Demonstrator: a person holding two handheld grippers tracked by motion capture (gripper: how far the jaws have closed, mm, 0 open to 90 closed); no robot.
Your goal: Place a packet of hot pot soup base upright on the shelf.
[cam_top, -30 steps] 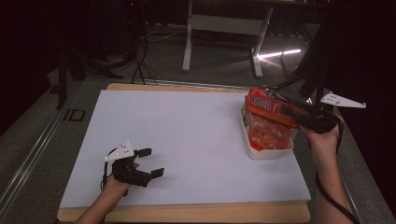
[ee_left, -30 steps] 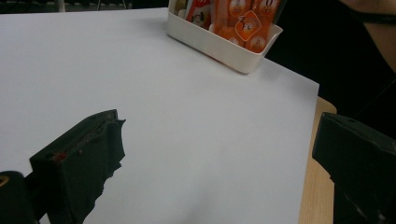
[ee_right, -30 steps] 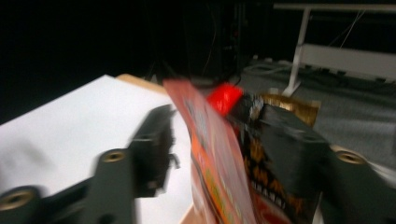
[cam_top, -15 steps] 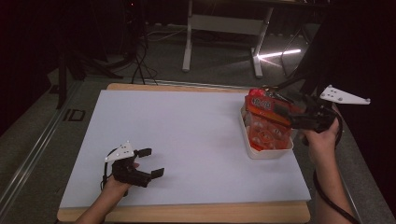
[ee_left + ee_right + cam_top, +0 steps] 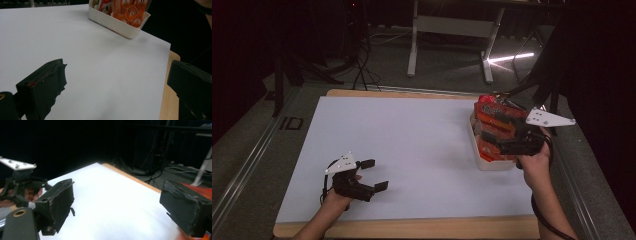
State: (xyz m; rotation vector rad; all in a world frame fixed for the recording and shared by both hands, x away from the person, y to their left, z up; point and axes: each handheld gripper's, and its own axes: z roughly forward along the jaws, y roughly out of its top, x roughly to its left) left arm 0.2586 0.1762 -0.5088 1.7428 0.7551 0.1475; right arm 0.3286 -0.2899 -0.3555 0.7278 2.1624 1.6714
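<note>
A white tray (image 5: 492,165) at the table's right side holds several red and orange snack packs (image 5: 494,112). My right gripper (image 5: 493,140) hovers over the tray's near end, pointing left. Its jaws have just been opening, and in the right gripper view (image 5: 117,195) they stand wide apart with nothing between them; one orange pack (image 5: 200,190) shows behind the right-hand jaw. My left gripper (image 5: 374,175) rests open near the table's front left. In the left gripper view (image 5: 117,80) its jaws are empty and point toward the tray (image 5: 117,23) and its packs (image 5: 130,12).
The table (image 5: 412,135) has a white top with a wooden rim. Table legs and cables stand on the dark floor beyond the far edge. In the right gripper view the left gripper (image 5: 22,185) appears far off at the left.
My right hand has shifted left and toward the near side over the tray. A red pack that it had held lies on top of the others. The left gripper has not moved.
</note>
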